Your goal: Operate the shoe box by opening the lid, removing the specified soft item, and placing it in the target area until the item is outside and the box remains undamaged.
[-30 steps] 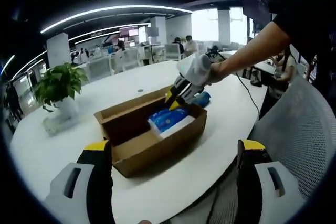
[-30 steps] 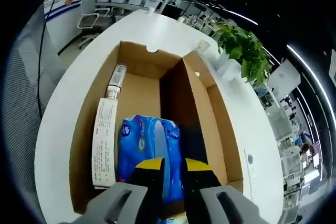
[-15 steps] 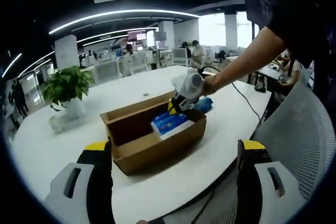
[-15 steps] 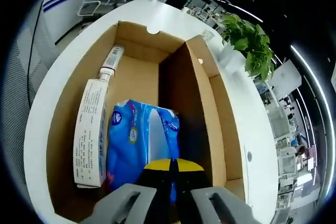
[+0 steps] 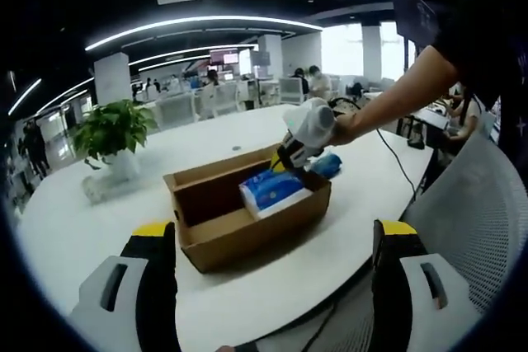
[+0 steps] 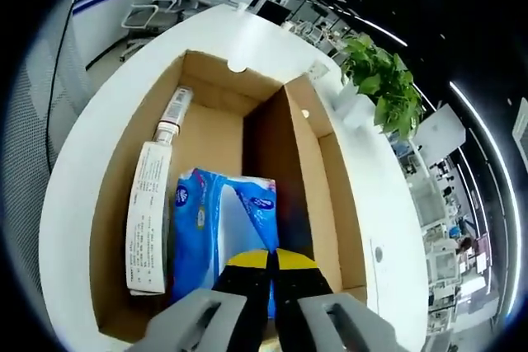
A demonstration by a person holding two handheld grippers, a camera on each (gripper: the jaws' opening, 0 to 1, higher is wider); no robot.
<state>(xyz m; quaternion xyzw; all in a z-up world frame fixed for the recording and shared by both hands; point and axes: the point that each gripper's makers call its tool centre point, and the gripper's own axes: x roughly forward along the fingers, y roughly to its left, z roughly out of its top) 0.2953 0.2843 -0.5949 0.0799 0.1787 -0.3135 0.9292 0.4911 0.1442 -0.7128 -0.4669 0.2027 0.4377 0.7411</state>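
- Left gripper view: an open cardboard shoe box (image 5: 247,220) sits on a white desk (image 5: 99,237), slightly left of center.
- A blue tissue pack (image 5: 271,190) sticks up above the right half of the box, at about 2 o'clock from the box's middle.
- The right tool (image 5: 290,164), held by a person's hand (image 5: 340,125) reaching in from 2 o'clock, meets the top edge of the pack.
- The left tool (image 5: 272,241) rises from 6 o'clock with its yellow-tipped jaws spread wide apart and nothing between them, well short of the box.
- A potted plant (image 5: 111,133) stands on the desk at 10 o'clock from the box.
- A second blue object (image 5: 327,164) lies on the desk just beyond the box; what it is cannot be told.
- Right gripper view: looking down into the box (image 6: 330,195), the right tool (image 6: 273,263) has its jaws pressed together on the near edge of the tissue pack (image 6: 210,224).
- A long white carton (image 6: 148,212) lies at 9 o'clock beside the pack, along the box wall.
- A cardboard divider (image 6: 285,171) runs at 3 o'clock from the pack.
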